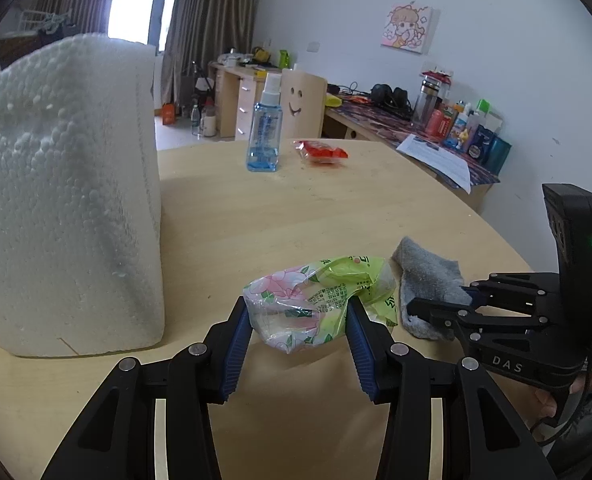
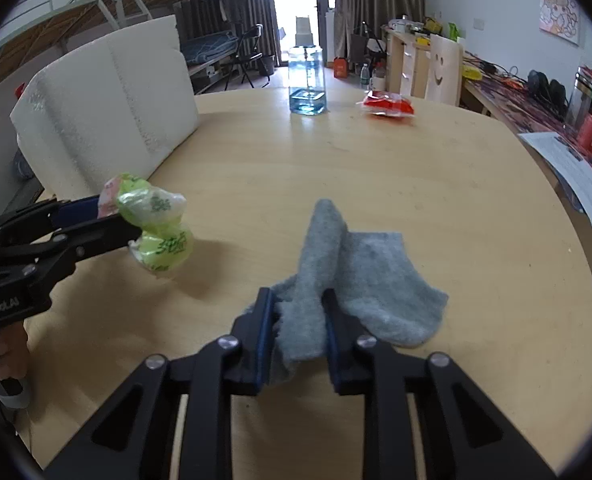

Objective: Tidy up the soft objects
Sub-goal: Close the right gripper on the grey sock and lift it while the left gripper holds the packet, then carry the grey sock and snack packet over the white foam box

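On the round wooden table (image 2: 436, 184) I count two soft items in my grip, plus one foam block, one spray bottle and one red packet. My left gripper (image 1: 299, 312) is clamped at a middling width on one crumpled green-and-pink plastic bag (image 1: 316, 300), its blue pads pressing the bag's two sides; in the right wrist view the bag hangs just clear of the table surface. My right gripper (image 2: 298, 308) is pinched narrowly on a raised fold of one grey cloth (image 2: 360, 276), whose remainder lies flat on the table to the right of the fingers. Bag and cloth sit near each other at the near edge, close but apart in the right wrist view. One white foam block (image 1: 63, 200) stands upright along the left side, its near corner beside the bag. One blue spray bottle (image 1: 264, 128) and one red packet (image 1: 320, 153) sit near the far edge, well apart from both grippers. Between them and my grippers the middle of the table is bare wood; its curved right edge runs just beyond the cloth.
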